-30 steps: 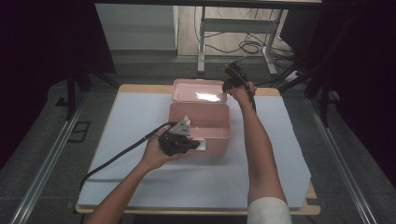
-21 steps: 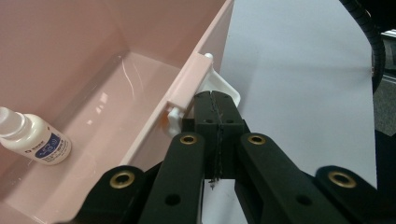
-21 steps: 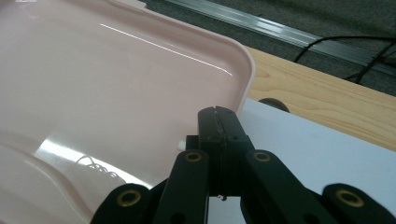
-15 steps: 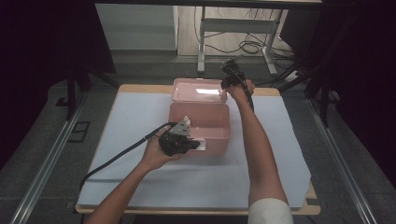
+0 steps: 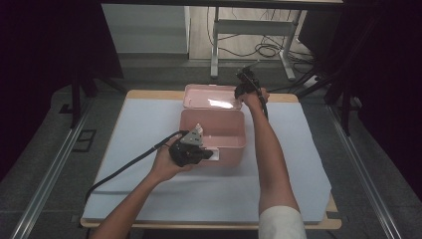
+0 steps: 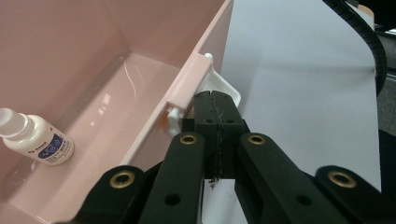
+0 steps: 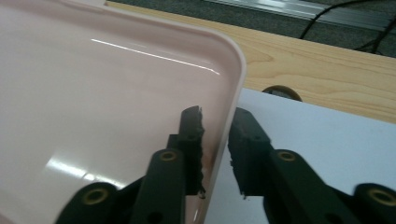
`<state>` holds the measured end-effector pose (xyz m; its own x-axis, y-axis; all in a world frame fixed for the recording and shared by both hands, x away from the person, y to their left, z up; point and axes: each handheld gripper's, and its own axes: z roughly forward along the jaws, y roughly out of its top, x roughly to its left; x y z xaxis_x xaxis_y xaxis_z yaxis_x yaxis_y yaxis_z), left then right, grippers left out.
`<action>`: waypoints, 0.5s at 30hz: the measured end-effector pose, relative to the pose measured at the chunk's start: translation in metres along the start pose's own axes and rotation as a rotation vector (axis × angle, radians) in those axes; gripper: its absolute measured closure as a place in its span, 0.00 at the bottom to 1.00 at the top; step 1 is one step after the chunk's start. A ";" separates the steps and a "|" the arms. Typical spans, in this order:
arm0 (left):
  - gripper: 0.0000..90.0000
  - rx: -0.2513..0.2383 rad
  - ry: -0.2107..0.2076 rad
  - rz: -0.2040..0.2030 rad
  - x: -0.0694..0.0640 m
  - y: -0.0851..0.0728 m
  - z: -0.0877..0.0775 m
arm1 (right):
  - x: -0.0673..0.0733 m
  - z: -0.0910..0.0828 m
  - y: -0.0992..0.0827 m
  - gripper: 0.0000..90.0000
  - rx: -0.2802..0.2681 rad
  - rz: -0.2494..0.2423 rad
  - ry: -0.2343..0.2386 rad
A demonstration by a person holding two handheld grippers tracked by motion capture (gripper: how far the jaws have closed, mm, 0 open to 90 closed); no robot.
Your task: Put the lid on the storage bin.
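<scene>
One pink box (image 5: 214, 132) with one open lid (image 5: 209, 96), one small white bottle (image 6: 35, 139) inside, well left of the left gripper (image 6: 216, 100), shut beside the white latch (image 6: 223, 85) at the front wall. Right gripper (image 7: 215, 126) straddling the lid's rim, jaws just opening, slightly parted, not pressing. Open blue mat (image 5: 139, 129) all round, wooden table edge (image 7: 327, 60) beyond.

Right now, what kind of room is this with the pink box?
Probably a lab or workshop set up for recording. A table with a pale blue mat stands between dark curtains, cables lie on the floor behind, and metal rails run beside it.
</scene>
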<state>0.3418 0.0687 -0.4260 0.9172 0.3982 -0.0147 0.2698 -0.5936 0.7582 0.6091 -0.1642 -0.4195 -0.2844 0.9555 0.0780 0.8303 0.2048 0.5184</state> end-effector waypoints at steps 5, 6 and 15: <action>1.00 -0.001 -0.005 0.000 0.000 0.000 0.000 | 0.000 -0.007 0.000 0.91 -0.031 0.007 -0.014; 1.00 -0.001 -0.005 0.000 0.000 0.000 0.000 | 0.002 -0.009 0.000 0.91 -0.041 0.008 -0.022; 1.00 0.006 -0.012 0.002 -0.001 0.000 0.000 | 0.009 -0.026 0.000 0.94 -0.119 -0.016 -0.061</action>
<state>0.3412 0.0686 -0.4263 0.9213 0.3883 -0.0213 0.2697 -0.5986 0.7543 0.5938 -0.1613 -0.3965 -0.2649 0.9641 0.0191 0.7620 0.1971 0.6168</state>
